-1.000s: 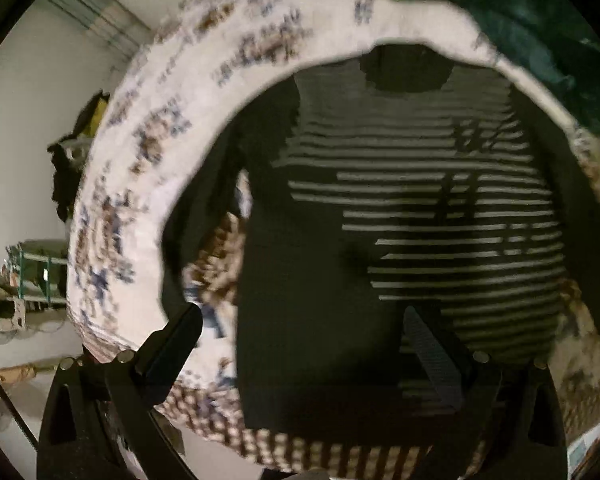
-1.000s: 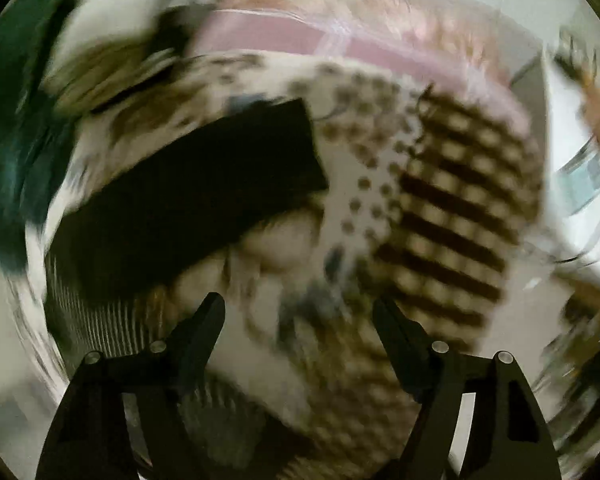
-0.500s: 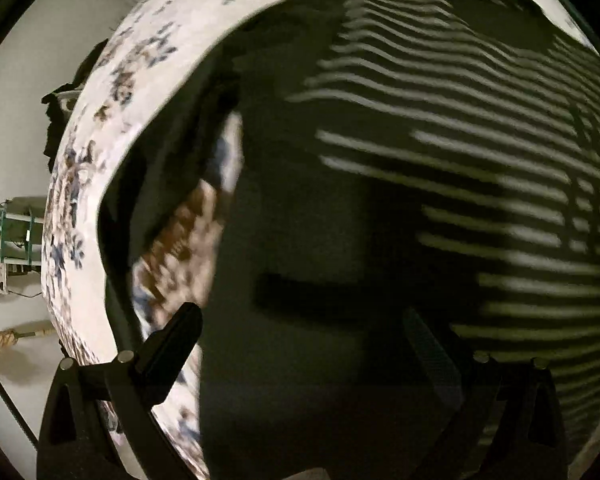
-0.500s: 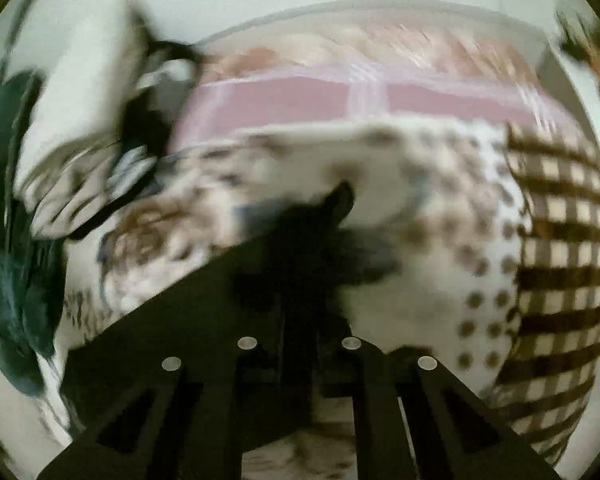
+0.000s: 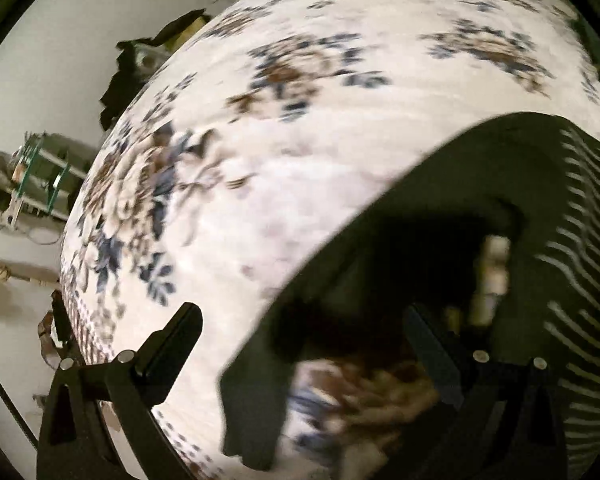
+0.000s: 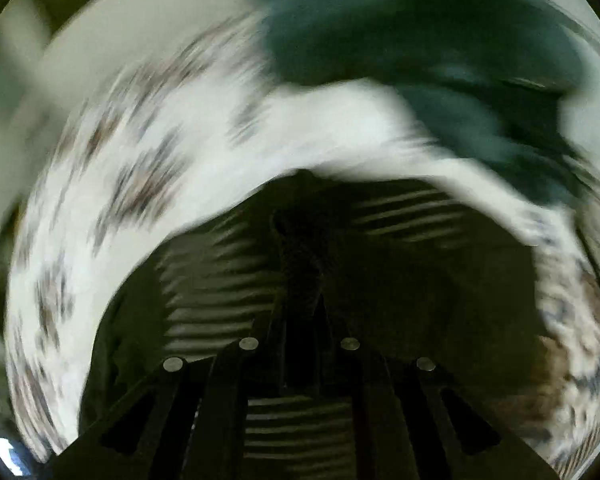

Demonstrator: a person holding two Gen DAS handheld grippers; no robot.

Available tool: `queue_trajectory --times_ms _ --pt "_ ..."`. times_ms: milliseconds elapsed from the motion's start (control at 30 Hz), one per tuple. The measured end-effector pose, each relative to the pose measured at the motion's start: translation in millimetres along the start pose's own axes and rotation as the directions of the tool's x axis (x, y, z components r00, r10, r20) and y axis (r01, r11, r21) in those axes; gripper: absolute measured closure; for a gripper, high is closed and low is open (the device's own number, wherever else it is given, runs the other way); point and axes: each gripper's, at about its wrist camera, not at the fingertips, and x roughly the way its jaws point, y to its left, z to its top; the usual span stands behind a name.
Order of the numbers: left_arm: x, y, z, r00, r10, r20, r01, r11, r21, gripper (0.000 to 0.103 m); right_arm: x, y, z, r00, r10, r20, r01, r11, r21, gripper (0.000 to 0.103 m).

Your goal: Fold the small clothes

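The dark striped top lies on the flowery bed cover, partly folded over itself; the left tongs stand wide open just above its near edge, holding nothing; the right tongs are pinched tight on a fold of the top; a dark green cloth lies beyond the top.

Right view motion-blurred; striped garment smeared.
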Motion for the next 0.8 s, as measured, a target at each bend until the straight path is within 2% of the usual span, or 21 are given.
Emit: queue_trajectory --times_ms 67,133,267,300,367,400,433,467,500,567,600,700,800 --pt "9.6 13.5 -1.6 1.0 0.006 -0.01 -0.006 1.0 -0.008 0.0 34.9 57.5 -10.2 0.998 -0.036 -0.049 0.031 0.994 -0.104 0.093" --pt "20.8 28.4 -5.4 1.0 0.009 -0.018 -0.01 1.0 -0.021 0.0 65.1 104.5 -22.9 0.994 -0.091 -0.063 0.076 0.976 -0.204 0.093" --pt "34.3 50.0 -11.7 0.999 0.002 -0.039 -0.004 0.999 -0.044 0.0 92.2 138.7 -53.0 0.985 -0.151 -0.083 0.12 0.948 -0.295 0.093" --pt "37.6 56.1 -15.0 0.999 -0.005 -0.05 0.003 0.999 -0.053 0.0 93.7 138.8 -54.9 0.983 -0.145 -0.109 0.106 0.946 -0.308 0.09" --pt "38.1 65.6 -21.5 0.998 -0.019 -0.065 0.014 0.997 -0.073 0.0 84.7 119.6 -58.5 0.988 -0.05 -0.144 0.007 0.958 -0.287 0.082" --pt "36.5 75.2 -27.9 0.997 -0.032 -0.068 0.026 0.995 -0.094 0.0 76.3 105.2 -57.0 0.987 0.016 -0.157 -0.055 0.968 -0.245 0.067" --pt "35.2 81.7 -33.7 0.996 -0.045 -0.073 0.037 0.994 -0.107 0.0 69.3 93.4 -56.6 0.985 0.062 -0.161 -0.095 0.974 -0.208 0.042" --pt "33.7 89.1 -41.1 0.995 -0.06 -0.082 0.05 0.991 -0.123 0.0 58.4 74.1 -58.2 0.979 0.126 -0.159 -0.151 0.977 -0.153 0.031" --pt "31.7 100.8 -53.2 0.992 -0.079 -0.096 0.064 0.986 -0.152 0.0 48.9 57.8 -61.0 0.978 0.142 -0.153 -0.162 0.979 -0.122 0.023" --pt "30.9 116.9 -73.9 0.983 -0.12 -0.136 0.092 0.976 -0.2 0.0 28.9 28.7 -71.0 0.983 0.121 -0.138 -0.135 0.987 -0.092 0.018" --pt "31.4 127.6 -90.8 0.972 -0.158 -0.175 0.114 0.964 -0.238 0.0 19.8 18.1 -76.3 0.986 0.103 -0.13 -0.115 0.99 -0.082 0.015" --pt "31.1 140.4 -132.4 0.948 -0.214 -0.237 0.14 0.946 -0.292 0.0 -7.1 -27.5 -106.2 0.99 0.071 -0.122 -0.075 0.997 -0.024 0.015" --pt "35.5 129.8 -158.6 0.94 -0.19 -0.285 0.119 0.962 -0.247 0.0 -17.9 -60.1 -132.8 0.991 0.063 -0.121 -0.061 0.998 0.023 0.015"
